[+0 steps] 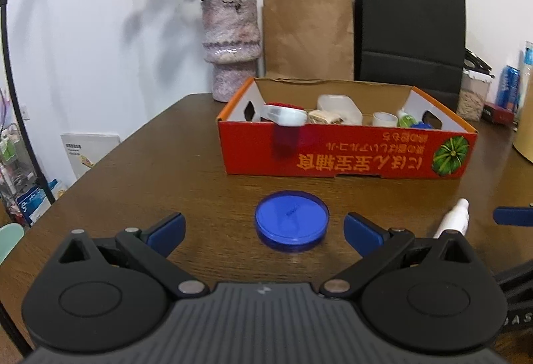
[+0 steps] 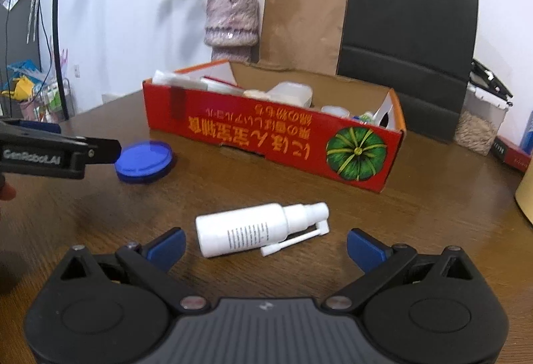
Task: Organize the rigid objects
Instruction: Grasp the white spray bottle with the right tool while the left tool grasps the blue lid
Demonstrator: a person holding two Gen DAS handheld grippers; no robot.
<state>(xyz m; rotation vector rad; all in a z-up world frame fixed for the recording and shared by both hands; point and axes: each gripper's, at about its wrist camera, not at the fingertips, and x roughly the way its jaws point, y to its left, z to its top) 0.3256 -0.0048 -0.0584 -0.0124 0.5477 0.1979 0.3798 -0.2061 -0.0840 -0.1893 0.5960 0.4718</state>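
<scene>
A round blue lid [image 1: 291, 221] lies flat on the brown table, just ahead of my open, empty left gripper [image 1: 265, 232]; it also shows in the right wrist view [image 2: 144, 161]. A white spray bottle [image 2: 256, 228] lies on its side just ahead of my open, empty right gripper [image 2: 266, 245]; its tip shows in the left wrist view [image 1: 454, 219]. Behind both stands a red cardboard box [image 1: 346, 149] with a pumpkin picture, holding several white containers and small items. A white-capped red item [image 1: 285, 122] looks blurred at the box's front left rim.
A pink vase [image 1: 231, 46] with dried flowers, a brown paper bag [image 1: 308, 34] and a black paper bag [image 1: 411, 31] stand behind the box. A clear container [image 1: 473, 94] and blue cans [image 1: 508, 87] are at the far right. The left gripper body [image 2: 56, 156] shows at left.
</scene>
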